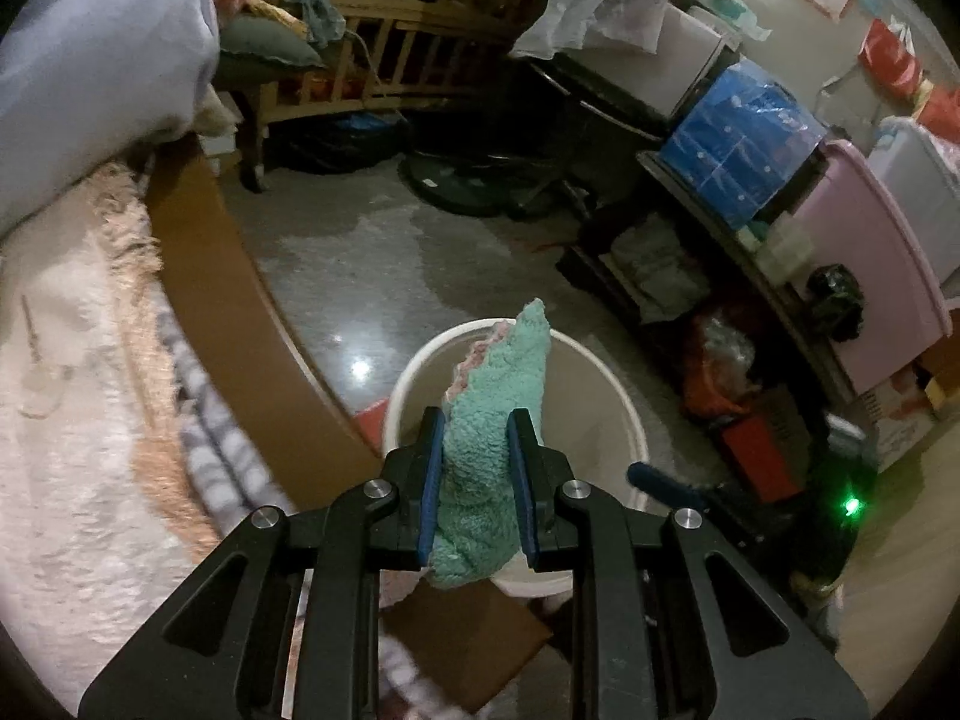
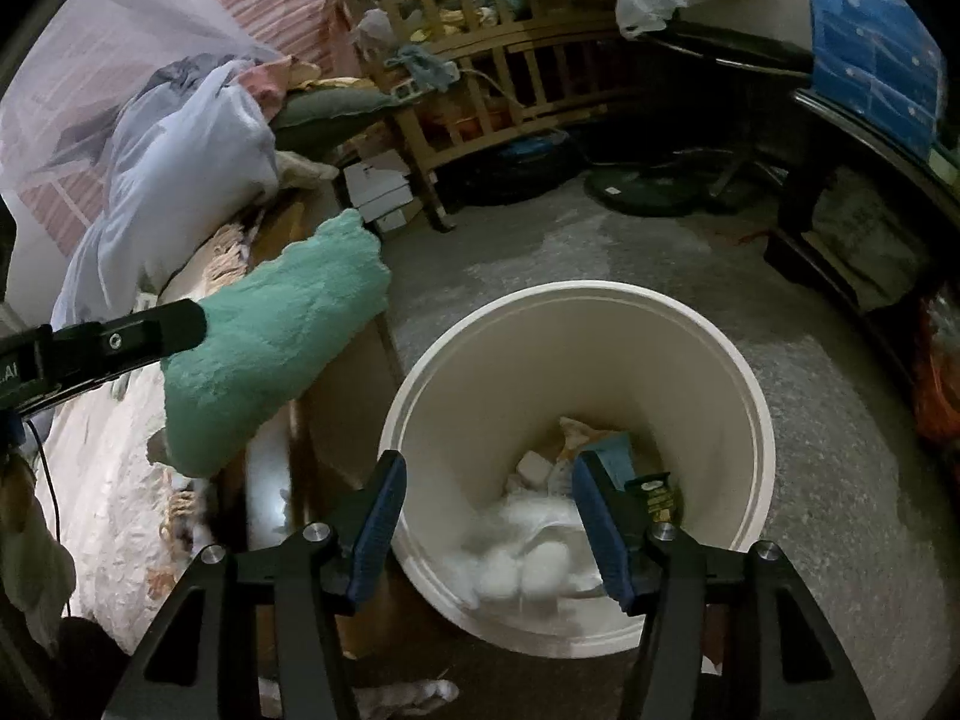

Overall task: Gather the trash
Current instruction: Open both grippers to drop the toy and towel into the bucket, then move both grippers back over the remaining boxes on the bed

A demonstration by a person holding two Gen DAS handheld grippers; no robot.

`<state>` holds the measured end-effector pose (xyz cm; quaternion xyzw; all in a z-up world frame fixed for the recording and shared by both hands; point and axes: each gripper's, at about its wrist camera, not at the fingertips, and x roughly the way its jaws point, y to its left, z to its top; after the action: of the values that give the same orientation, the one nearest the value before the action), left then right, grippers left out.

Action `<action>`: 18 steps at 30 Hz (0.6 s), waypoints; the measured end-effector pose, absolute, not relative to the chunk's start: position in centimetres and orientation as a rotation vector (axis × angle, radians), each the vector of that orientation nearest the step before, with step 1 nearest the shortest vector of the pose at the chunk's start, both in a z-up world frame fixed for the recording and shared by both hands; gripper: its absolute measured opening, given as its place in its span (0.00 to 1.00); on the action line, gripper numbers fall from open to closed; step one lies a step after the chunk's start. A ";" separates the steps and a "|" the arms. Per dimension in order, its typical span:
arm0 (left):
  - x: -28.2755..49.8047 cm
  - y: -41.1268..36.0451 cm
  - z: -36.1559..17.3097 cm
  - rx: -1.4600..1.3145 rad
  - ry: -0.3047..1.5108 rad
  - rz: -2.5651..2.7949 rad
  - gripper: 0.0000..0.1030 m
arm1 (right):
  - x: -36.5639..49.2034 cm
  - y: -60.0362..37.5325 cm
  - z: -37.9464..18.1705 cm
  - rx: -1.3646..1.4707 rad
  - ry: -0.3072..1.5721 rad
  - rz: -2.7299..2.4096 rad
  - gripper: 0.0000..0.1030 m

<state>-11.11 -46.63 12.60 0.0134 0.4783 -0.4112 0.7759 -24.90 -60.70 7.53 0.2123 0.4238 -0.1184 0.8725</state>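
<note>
My left gripper [image 1: 477,420] is shut on a fluffy teal cloth [image 1: 510,354] with a pink edge, held above the near rim of a white bucket [image 1: 624,402]. In the right wrist view the same cloth [image 2: 270,336] hangs to the left of the bucket [image 2: 576,291], beside the bed edge. My right gripper [image 2: 489,468] stands open over the bucket's mouth with nothing between its pads. Inside the bucket lie blurred white crumpled tissue [image 2: 528,558], paper scraps [image 2: 600,450] and a green wrapper [image 2: 657,495].
A bed with a cream shaggy blanket [image 1: 72,420] and brown wooden frame [image 1: 240,300] runs along the left. A wooden crib [image 1: 390,60], a fan base [image 1: 468,186], a dark shelf with a blue box [image 1: 738,144] and a pink bin [image 1: 870,264] ring the grey floor.
</note>
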 end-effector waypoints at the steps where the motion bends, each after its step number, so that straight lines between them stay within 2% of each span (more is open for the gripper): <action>1: -11.0 -46.7 12.5 0.012 1.043 -0.897 0.19 | -24.9 -60.8 7.4 0.444 0.886 -0.252 0.54; 6: -10.6 -46.6 12.2 -0.006 1.061 -0.907 0.30 | -25.1 -61.1 7.0 0.470 0.891 -0.258 0.57; 18: -10.2 -40.4 12.8 0.086 0.982 -0.778 0.31 | -24.9 -59.1 7.2 0.451 0.906 -0.220 0.59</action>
<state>-10.20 -40.40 12.79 0.0403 0.4593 -0.3641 0.8092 -24.89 -59.05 7.15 0.2154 0.4329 -0.1051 0.8690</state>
